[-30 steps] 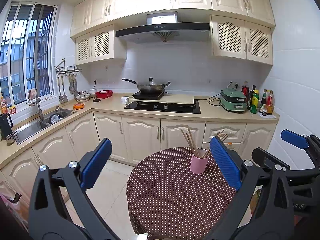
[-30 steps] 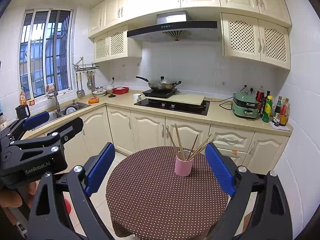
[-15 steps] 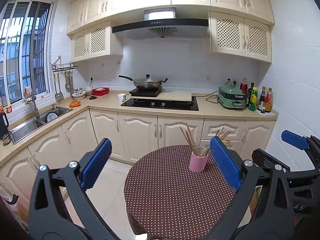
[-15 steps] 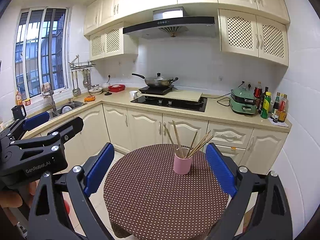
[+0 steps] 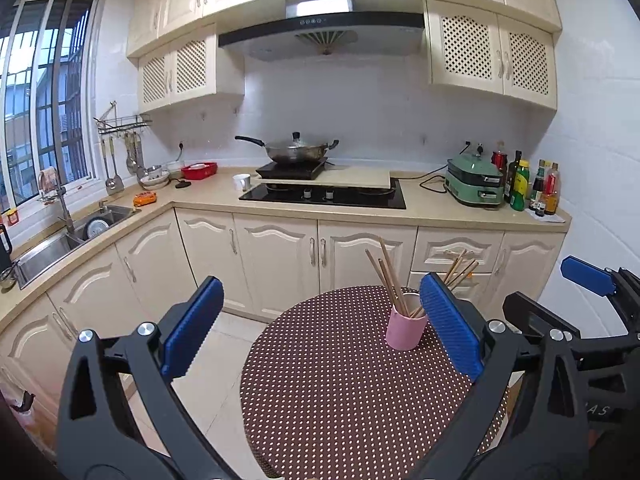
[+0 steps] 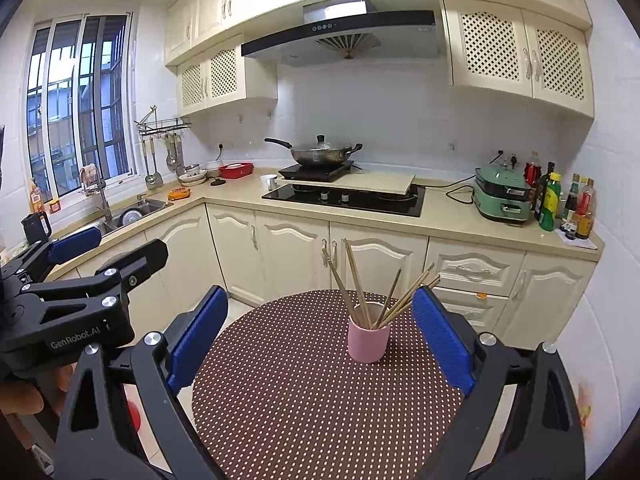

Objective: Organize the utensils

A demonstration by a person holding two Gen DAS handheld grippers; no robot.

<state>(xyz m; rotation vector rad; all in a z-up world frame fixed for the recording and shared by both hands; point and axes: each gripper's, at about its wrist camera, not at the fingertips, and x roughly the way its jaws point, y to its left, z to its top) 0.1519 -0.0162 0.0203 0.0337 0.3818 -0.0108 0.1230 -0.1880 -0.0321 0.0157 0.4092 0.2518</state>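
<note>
A pink cup (image 5: 405, 331) (image 6: 368, 339) stands upright on a round table with a brown polka-dot cloth (image 5: 340, 392) (image 6: 304, 396). Several wooden chopsticks (image 5: 386, 276) (image 6: 356, 280) stand in it, fanned out. My left gripper (image 5: 320, 328) is open and empty, held above the near side of the table, the cup just inside its right finger. My right gripper (image 6: 320, 336) is open and empty, the cup between its fingers but farther away. Each gripper shows at the edge of the other's view.
Kitchen cabinets and a counter (image 5: 424, 210) run behind the table, with a hob, a wok (image 5: 296, 150), a green cooker (image 5: 474, 182) and bottles (image 6: 560, 200). A sink (image 5: 68, 236) is at the left under a window. Tiled floor (image 5: 224, 360) lies left of the table.
Both views have drifted slightly, tilting up and a little closer to the table. The cup and chopsticks have not moved. Both grippers stay open.
</note>
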